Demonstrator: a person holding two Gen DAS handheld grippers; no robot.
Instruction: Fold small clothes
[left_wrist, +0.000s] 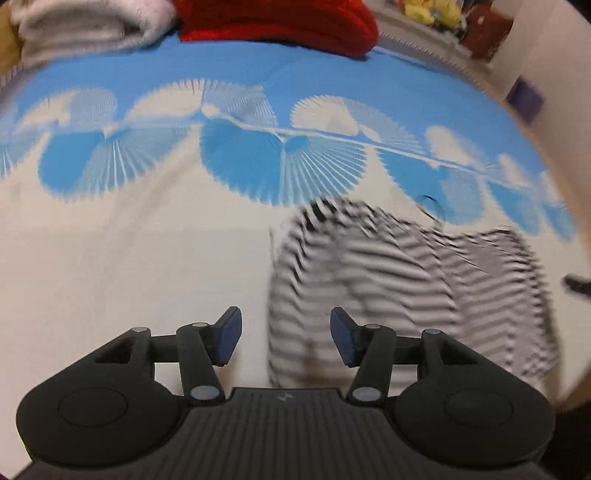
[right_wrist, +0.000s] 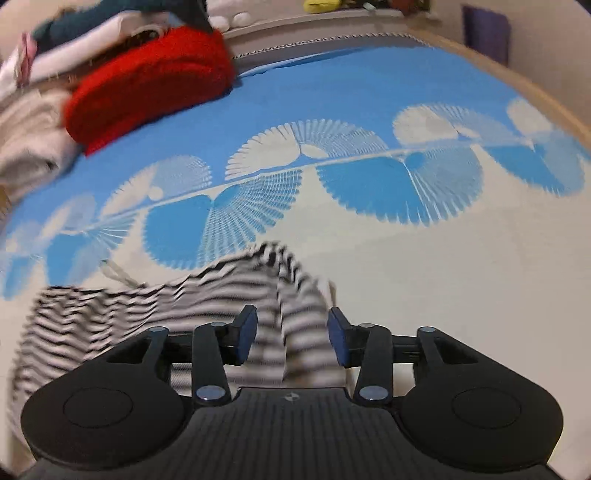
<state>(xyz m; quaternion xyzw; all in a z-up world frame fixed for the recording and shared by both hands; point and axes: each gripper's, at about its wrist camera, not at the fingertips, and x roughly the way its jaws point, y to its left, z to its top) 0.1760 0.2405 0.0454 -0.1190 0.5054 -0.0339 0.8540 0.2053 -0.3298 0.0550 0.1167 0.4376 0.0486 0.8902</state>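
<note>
A small black-and-white striped garment (left_wrist: 406, 280) lies rumpled on the bed, blurred by motion. In the left wrist view it lies right of centre, and my left gripper (left_wrist: 286, 338) is open over its left edge, holding nothing. In the right wrist view the striped garment (right_wrist: 155, 314) spreads to the left and centre. My right gripper (right_wrist: 291, 336) is open, with a raised fold of the garment between and below its blue pads (right_wrist: 338, 341), not clamped.
The bed cover (left_wrist: 147, 240) is cream near me and blue with white fan patterns farther off. A red folded cloth (right_wrist: 147, 85) and a pile of pale clothes (right_wrist: 29, 140) lie at the far side. A wooden bed edge (right_wrist: 535, 96) runs on the right.
</note>
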